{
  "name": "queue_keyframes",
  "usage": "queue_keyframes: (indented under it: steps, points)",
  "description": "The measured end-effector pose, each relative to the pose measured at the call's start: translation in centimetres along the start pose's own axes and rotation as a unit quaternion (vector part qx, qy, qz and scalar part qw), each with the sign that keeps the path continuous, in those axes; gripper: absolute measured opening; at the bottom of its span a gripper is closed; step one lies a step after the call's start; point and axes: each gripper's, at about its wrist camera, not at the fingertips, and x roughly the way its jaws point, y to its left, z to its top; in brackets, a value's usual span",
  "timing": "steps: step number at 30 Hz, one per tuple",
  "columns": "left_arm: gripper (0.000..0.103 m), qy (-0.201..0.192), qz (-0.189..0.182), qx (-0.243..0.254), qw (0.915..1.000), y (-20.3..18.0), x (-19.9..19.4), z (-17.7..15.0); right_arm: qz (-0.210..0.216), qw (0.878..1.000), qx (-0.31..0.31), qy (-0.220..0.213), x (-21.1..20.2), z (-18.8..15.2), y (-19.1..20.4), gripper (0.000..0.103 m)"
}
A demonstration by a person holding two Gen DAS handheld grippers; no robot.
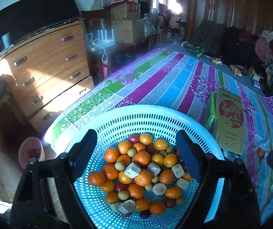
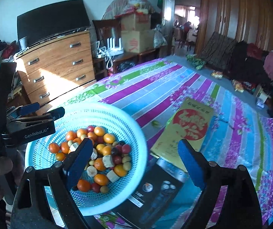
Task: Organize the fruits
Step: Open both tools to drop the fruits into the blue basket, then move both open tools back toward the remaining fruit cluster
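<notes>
The blue basket sits near the bed's edge on the striped sheet, its mixed fruit heaped in the bowl — oranges, small red and pale round pieces, tan cubes — seemingly waiting to be sorted. The left gripper hangs over the heap with jaws wide and empty, placed for a pick. The right gripper hovers beside the basket above a dark box and yellow box, jaws spread wide, holding nothing.

Pale blue perforated basket; orange fruits; purple-striped floral cloth
</notes>
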Motion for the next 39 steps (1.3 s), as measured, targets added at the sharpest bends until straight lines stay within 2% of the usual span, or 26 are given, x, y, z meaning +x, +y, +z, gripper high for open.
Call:
queue_keyframes:
  steps: [3, 6, 12, 14, 21, 29, 35, 39]
  points:
    - [0.092, -0.022, -0.009, -0.012, 0.9996, -0.6, -1.3, 0.4, -0.031, 0.999, 0.002, -0.030, -2.7, -0.3, -0.9, 0.093]
    - [0.100, -0.051, 0.004, -0.015, 0.9986, -1.4, -2.7, 0.3, -0.059, 0.997, 0.004, -0.055, -5.1, -0.6, -1.8, 0.094]
    - [0.100, -0.066, -0.009, -0.008, 0.9978, -3.1, -3.9, 0.3, -0.101, 0.991, 0.000, -0.084, -8.5, -1.5, -3.5, 0.095]
    - [0.100, -0.067, -0.011, 0.004, 0.9977, -4.2, -4.3, 0.2, -0.110, 0.990, 0.005, -0.091, -9.4, -1.9, -4.3, 0.098]
    - [0.100, -0.048, -0.032, 0.034, 0.9978, -8.0, -4.6, -0.2, -0.139, 0.984, 0.019, -0.108, -12.3, -3.8, -7.1, 0.101]
    - [0.099, -0.020, -0.080, 0.071, 0.9940, -13.9, -5.1, -1.0, -0.154, 0.980, 0.046, -0.119, -14.3, -7.1, -11.4, 0.102]
    - [0.099, -0.026, -0.115, 0.109, 0.9870, -18.9, -6.0, -2.2, -0.156, 0.977, 0.074, -0.123, -15.3, -10.8, -15.2, 0.102]
    - [0.100, -0.014, -0.143, 0.132, 0.9808, -22.3, -5.6, -3.7, -0.153, 0.978, 0.101, -0.097, -14.7, -14.0, -17.7, 0.102]
